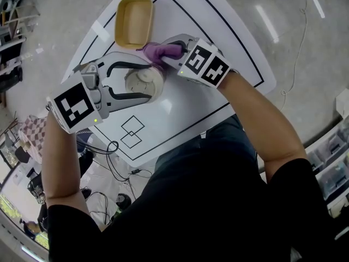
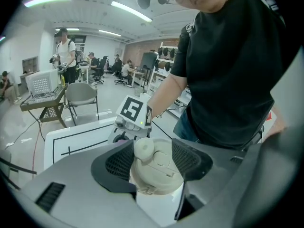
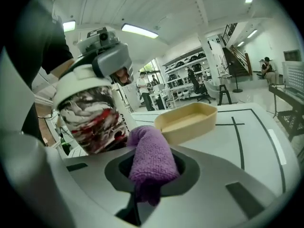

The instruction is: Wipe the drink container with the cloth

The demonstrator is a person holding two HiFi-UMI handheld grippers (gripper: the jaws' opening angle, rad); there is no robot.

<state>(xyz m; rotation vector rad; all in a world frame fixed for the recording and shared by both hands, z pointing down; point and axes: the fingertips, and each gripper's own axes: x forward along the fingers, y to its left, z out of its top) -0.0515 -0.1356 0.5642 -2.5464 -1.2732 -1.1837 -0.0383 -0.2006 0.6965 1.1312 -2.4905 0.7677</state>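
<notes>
Currently, table [image 1: 185,100]: white top with black guide lines and two small overlapping squares toward the person's side; grey floor around it
Person [image 1: 218,201]: black shirt; both forearms reach out over the table, one gripper in each hand
Left gripper [image 1: 148,79]: at the left in the head view, marker cube toward the person; jaws clamped on the drink container [image 1: 144,81]; dark mesh pads [image 2: 119,165] sit against either side of its top; in the left gripper view the lid fills the gap between the jaws
Right gripper [image 1: 163,52]: comes in from the right, tips aimed at the container; jaws closed on the cloth [image 1: 163,52]; the right gripper view shows the cloth bunched between them and sticking out ahead
Tray [image 1: 133,21]: yellow, shallow; on the table beyond the container, apart from both grippers
Drink container [image 3: 92,113]: near the table's middle, gripped up by the lid; cream lid with a round cap; body patterned red, black and white; can't tell whether its base rests on the table
Cloth [image 3: 152,158]: purple, rolled; free end just beside the container's patterned side, between container and tray; contact can't be confirmed
</notes>
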